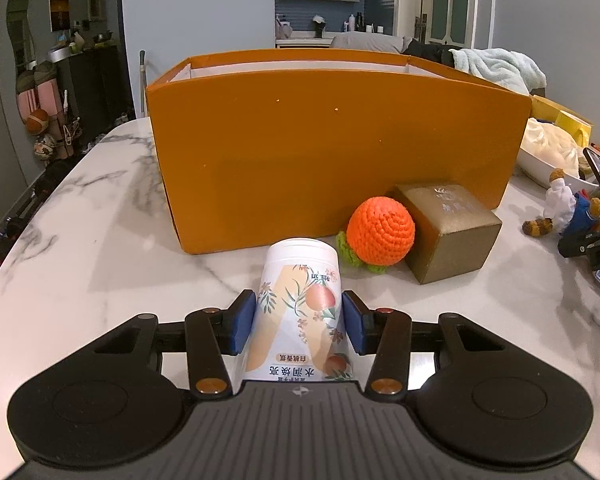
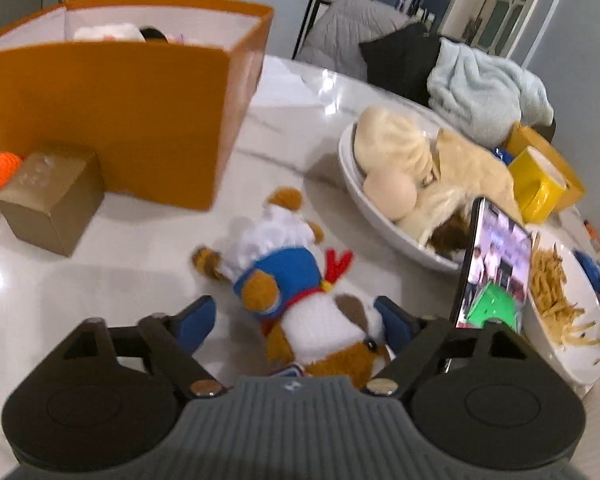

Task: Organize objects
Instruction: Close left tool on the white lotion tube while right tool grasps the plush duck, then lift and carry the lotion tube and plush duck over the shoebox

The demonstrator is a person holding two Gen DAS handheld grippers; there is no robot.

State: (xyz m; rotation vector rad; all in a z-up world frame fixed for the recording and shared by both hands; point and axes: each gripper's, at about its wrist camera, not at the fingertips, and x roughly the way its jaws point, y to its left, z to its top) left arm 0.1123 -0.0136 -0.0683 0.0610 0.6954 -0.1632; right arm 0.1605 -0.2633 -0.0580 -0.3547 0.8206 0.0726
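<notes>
Left gripper [image 1: 299, 322]: blue pads are pinched on both sides of a white tube [image 1: 300, 312], held just above the marble table [image 1: 80, 240].
Tube print: peach-and-leaf artwork is seen, with Chinese characters upside down; the small text is not readable, and the lower end is cut off by the gripper body.
Right gripper [image 2: 296, 320]: fingers are spread wide around a plush toy [image 2: 296, 292]; whether the pads touch it cannot be told.
Plush toy: soft brown-and-white fur, blue top and white chef's hat are shown; it is lying on the table, its face partly hidden.
Crochet orange [image 1: 380, 232]: a knitted ball with green leaves is rested against a gold box [image 1: 448, 228].
Gold box: embossed lettering is too faint to read.
Orange box [image 1: 332, 160]: smooth card with a white lining is seen; the contents are blurred.
Phone [image 2: 496, 264]: propped upright, screen lit.
</notes>
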